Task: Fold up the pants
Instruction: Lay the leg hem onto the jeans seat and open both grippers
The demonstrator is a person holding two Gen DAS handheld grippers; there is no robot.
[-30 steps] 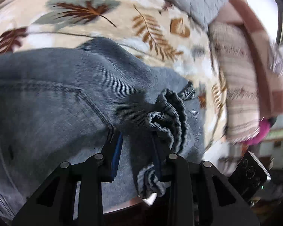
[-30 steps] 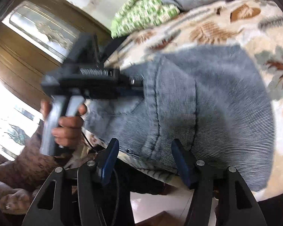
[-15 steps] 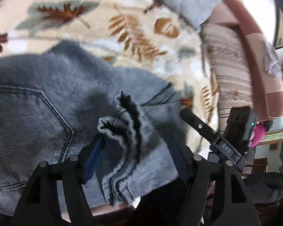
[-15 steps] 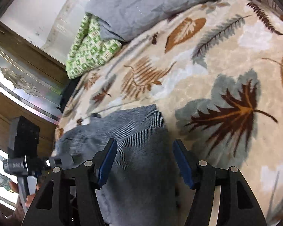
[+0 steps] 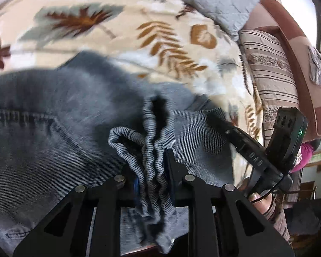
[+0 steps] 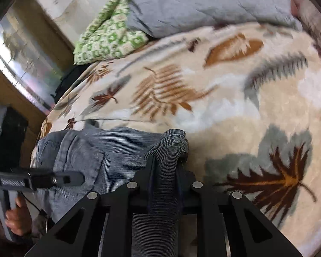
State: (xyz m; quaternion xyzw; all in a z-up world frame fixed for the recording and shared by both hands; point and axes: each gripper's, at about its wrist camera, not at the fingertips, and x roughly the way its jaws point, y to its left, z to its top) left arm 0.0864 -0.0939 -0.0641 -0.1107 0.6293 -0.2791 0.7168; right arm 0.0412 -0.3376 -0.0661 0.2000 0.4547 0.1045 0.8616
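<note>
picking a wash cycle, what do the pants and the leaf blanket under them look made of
Pants: seemingly denim or similar cotton twill, faded grey-blue and matte; fine diagonal ribbing and stitched pocket seams show. Leaf blanket: probably plush fleece, soft and fuzzy; the printed leaves have blurry edges, though motion blur may add.

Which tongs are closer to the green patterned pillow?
Left. The left tongs lie on the green patterned pillow's side of the pants; the right tongs sit farther over.

Bed, covered by a cream blanket [image 6: 235, 111] printed with brown, rust and grey-green leaves and ferns. Lying directly on it: grey-blue pants [image 5: 53, 128], bunched, at the near edge; a grey quilted cover [image 6: 203, 2] along the far side; a green-and-white patterned cloth [image 6: 109, 36], folded, just beside that cover; a striped beige cushion [image 5: 269, 81] at one end.
</note>
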